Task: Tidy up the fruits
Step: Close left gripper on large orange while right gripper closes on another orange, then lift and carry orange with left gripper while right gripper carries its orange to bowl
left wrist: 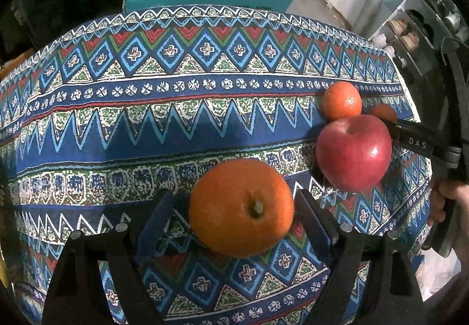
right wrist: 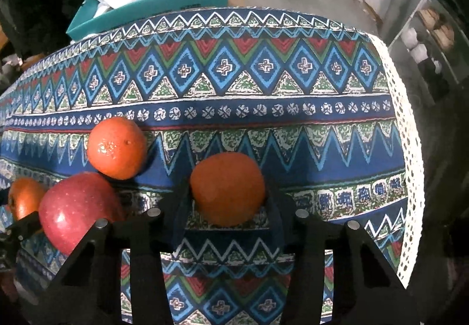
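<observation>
Black left gripper (left wrist: 234, 207) is straddling a big round orange (left wrist: 241, 207) with wide jaws — black right gripper (right wrist: 227, 196) is clamping a smaller round orange fruit (right wrist: 228, 188) beside a shiny red apple (right wrist: 79, 209).

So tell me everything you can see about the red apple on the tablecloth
The red apple is round, glossy and deep red with faint pale speckles and a bright highlight. It sits upright on the patterned tablecloth, stem dimple facing up. No gripper holds it. A small orange lies just behind it, looking close enough to touch, and a large orange sits nearby between the left gripper's fingers. The right gripper reaches in beside it.
</observation>
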A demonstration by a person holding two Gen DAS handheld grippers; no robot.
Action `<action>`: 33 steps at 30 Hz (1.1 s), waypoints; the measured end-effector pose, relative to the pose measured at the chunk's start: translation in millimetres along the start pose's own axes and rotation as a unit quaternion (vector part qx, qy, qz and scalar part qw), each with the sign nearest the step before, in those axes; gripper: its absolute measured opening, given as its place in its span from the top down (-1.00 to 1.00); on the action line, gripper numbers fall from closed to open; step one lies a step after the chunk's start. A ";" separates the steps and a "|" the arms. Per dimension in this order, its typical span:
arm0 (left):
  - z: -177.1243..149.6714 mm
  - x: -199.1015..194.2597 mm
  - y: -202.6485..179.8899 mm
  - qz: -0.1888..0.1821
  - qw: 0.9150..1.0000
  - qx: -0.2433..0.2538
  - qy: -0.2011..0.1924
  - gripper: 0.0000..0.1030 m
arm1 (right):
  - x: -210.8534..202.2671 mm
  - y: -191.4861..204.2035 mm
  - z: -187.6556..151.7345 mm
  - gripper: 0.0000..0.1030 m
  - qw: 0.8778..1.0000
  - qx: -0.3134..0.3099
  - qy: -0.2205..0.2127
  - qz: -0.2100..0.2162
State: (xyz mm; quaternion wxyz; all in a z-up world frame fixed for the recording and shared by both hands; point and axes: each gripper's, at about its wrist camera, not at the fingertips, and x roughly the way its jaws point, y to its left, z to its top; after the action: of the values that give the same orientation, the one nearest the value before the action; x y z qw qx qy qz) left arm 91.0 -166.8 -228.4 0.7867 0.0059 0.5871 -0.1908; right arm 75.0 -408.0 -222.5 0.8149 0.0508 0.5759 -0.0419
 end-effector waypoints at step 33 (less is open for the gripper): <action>-1.7 -83.5 0.1 -0.012 0.996 0.035 -0.085 -0.28 | -103.8 51.0 -4.7 0.13 0.993 -0.020 -0.117 0.024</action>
State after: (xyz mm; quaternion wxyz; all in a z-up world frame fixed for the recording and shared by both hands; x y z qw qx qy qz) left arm 69.6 -141.8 -151.6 0.8309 0.0100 0.5109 -0.2202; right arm 42.5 -355.8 -124.4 0.8785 0.0435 0.4756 -0.0163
